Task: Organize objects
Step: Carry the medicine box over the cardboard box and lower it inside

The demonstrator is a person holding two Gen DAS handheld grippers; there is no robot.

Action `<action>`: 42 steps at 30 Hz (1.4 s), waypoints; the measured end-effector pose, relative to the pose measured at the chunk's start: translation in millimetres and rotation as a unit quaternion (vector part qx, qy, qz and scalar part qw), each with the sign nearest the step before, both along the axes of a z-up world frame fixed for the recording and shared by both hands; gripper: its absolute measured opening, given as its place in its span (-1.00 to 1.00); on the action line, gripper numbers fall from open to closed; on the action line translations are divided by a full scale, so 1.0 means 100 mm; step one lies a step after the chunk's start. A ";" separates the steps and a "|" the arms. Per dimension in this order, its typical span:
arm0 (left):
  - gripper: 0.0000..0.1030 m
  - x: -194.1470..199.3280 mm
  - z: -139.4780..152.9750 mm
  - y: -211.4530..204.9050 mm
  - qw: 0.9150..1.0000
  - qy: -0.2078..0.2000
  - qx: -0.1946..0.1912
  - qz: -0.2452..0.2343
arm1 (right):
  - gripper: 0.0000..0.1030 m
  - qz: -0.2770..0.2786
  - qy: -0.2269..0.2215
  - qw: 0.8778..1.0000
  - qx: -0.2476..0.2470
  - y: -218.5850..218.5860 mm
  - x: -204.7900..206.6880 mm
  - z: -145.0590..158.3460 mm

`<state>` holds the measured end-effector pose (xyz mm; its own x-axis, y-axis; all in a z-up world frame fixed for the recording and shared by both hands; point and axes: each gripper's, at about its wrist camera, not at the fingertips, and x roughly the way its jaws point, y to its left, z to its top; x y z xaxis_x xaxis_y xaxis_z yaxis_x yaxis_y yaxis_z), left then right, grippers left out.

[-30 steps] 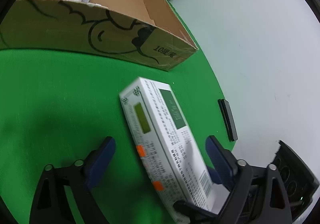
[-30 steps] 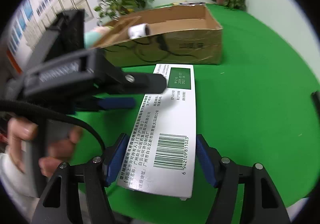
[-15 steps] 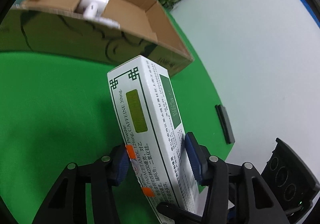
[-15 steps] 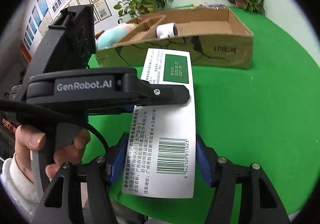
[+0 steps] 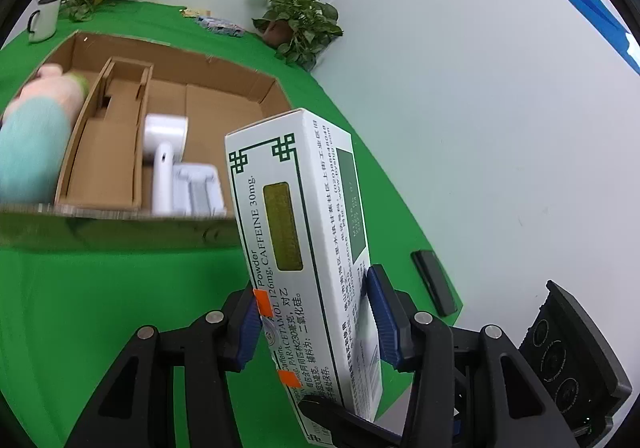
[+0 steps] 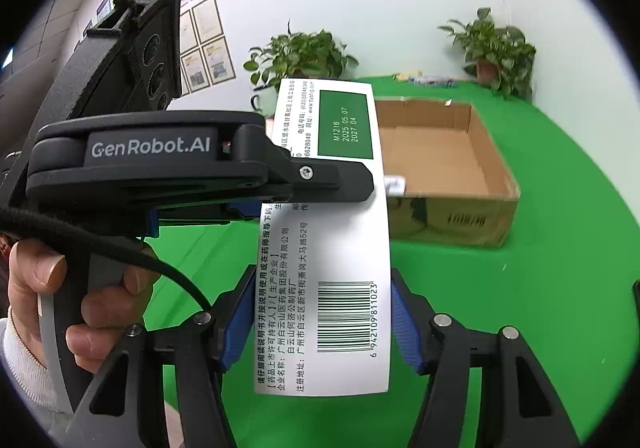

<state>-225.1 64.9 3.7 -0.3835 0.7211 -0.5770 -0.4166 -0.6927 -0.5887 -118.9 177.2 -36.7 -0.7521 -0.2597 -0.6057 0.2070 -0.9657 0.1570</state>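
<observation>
A long white medicine box [image 5: 304, 232] with green print is held in the air above the green table. My left gripper [image 5: 316, 320] is shut on its near end, blue pads against both sides. My right gripper [image 6: 324, 324] is shut on the same box [image 6: 324, 240] at the barcode end. The left gripper's body [image 6: 160, 164] crosses in front of the box in the right wrist view. A cardboard box [image 5: 168, 128] lies open beyond, holding a white device [image 5: 164, 156], a clear tray [image 5: 196, 188] and a plush toy [image 5: 32, 140].
The cardboard box [image 6: 444, 168] also shows in the right wrist view. A black phone [image 5: 434, 282] lies at the table's right edge. Potted plants [image 5: 296, 20] and a white mug [image 5: 42, 22] stand at the back. The green table [image 5: 100, 308] spreads below.
Both grippers closed on the medicine box and lifted it off the table. It now sits higher, level with the cardboard box's open top.
</observation>
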 end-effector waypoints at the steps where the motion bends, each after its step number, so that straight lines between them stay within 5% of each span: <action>1: -0.11 -0.06 0.07 0.02 1.000 -0.001 -0.002 -0.001 | 0.16 -0.001 -0.001 1.000 -0.002 0.02 -0.05 0.05; 8: -0.13 -0.92 0.80 0.34 1.000 0.008 -0.005 -0.005 | 0.16 0.010 -0.013 1.000 -0.008 0.26 -0.85 0.59; 13: -0.13 -1.40 0.91 0.56 0.999 0.000 -0.024 -0.021 | 0.16 -0.008 -0.024 0.999 -0.032 0.46 -1.33 0.73; 33: -0.13 -2.47 -0.48 0.91 0.988 -0.121 -0.079 -0.046 | 0.16 -0.027 -0.154 0.984 -0.088 0.83 -2.24 -0.34; 42: -0.11 -2.66 -0.78 1.03 0.983 -0.155 -0.082 -0.060 | 0.16 -0.046 -0.185 0.978 -0.089 0.91 -2.36 -0.61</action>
<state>-491.3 167.7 -74.2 -0.0882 0.6377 -0.7653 -0.3199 -0.7457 -0.5845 -355.3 268.2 -97.4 -0.5148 -0.3274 -0.7924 0.0178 -0.9281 0.3719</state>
